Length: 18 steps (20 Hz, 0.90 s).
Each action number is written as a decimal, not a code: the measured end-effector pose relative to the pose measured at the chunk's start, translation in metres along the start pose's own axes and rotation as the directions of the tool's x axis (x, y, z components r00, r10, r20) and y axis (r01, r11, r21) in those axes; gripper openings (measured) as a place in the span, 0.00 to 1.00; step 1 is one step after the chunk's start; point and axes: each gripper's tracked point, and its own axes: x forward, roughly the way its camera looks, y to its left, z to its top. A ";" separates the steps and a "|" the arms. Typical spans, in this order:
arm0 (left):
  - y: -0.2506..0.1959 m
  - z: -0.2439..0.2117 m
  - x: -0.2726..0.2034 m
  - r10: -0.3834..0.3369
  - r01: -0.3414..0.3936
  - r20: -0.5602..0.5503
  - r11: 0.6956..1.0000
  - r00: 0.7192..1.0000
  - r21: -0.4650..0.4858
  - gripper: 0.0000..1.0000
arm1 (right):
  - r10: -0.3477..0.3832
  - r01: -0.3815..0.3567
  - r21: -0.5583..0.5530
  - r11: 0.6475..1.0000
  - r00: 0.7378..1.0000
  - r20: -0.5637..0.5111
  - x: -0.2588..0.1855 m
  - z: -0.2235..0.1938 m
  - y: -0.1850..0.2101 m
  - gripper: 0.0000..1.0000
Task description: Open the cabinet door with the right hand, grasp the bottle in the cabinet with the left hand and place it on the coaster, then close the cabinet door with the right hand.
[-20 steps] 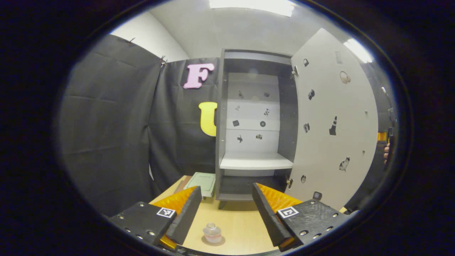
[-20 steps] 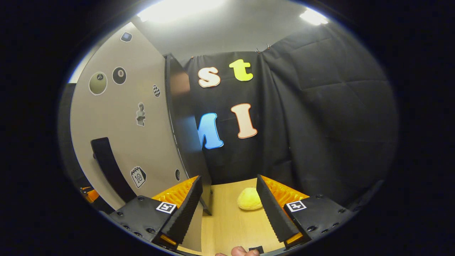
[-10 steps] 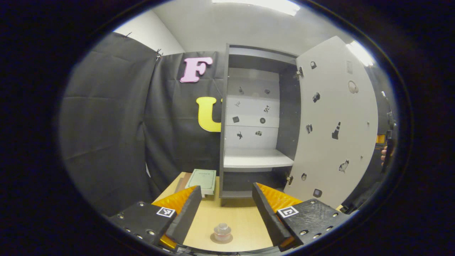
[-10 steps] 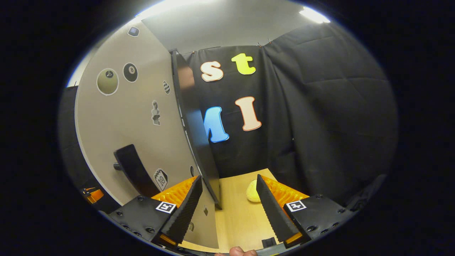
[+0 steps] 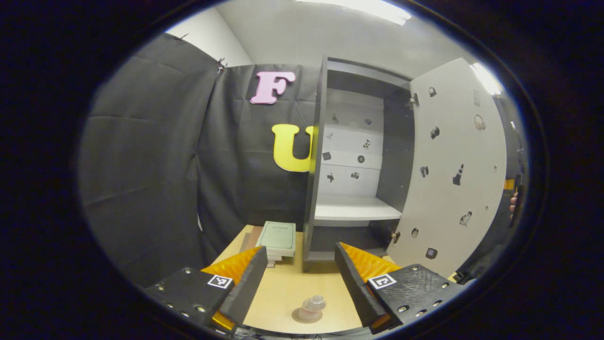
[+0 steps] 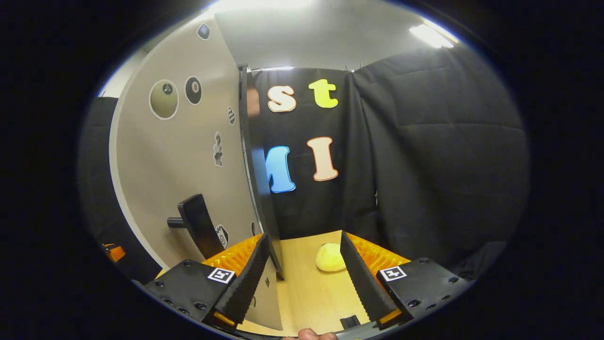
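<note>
The cabinet (image 5: 351, 160) is standing at the back of the wooden table (image 5: 288, 290) in the left gripper view, its shelves showing pale inside a dark frame, with small stickers dotting the back panel. Its door (image 5: 453, 165) is hanging wide open to the right of the opening, and in the right gripper view the same door (image 6: 184, 160) is showing its outer face, with a dark handle (image 6: 197, 225) sticking out low on it. A green book (image 5: 277, 235) is lying on top of a short stack just left of the cabinet's foot. The left gripper (image 5: 297, 281) is hovering above the table with its fingers spread wide apart and nothing between them. The right gripper (image 6: 304, 281) is likewise standing with its fingers parted and empty, the door's edge reaching down just behind its left finger. A yellow soft lump (image 6: 329, 257) is resting on the table beyond those fingers. The bottle (image 5: 312, 304), small and clear, is sitting on the round coaster (image 5: 304, 315) near the front edge of the table, low between the left gripper's fingers but touching neither of them
</note>
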 end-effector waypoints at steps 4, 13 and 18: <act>0.021 -0.001 0.006 0.004 -0.004 0.007 1.000 1.000 0.001 0.87 | 0.028 -0.028 -0.002 1.000 1.000 -0.010 -0.004 -0.005 0.029 0.95; 0.064 -0.003 0.008 0.000 -0.001 0.017 1.000 1.000 0.029 0.87 | 0.109 -0.109 -0.009 0.994 0.994 -0.002 -0.001 -0.012 0.103 0.95; 0.090 -0.009 0.011 -0.012 0.012 0.004 0.998 1.000 0.068 0.90 | 0.134 -0.134 0.015 0.991 0.991 0.014 0.003 -0.019 0.144 0.96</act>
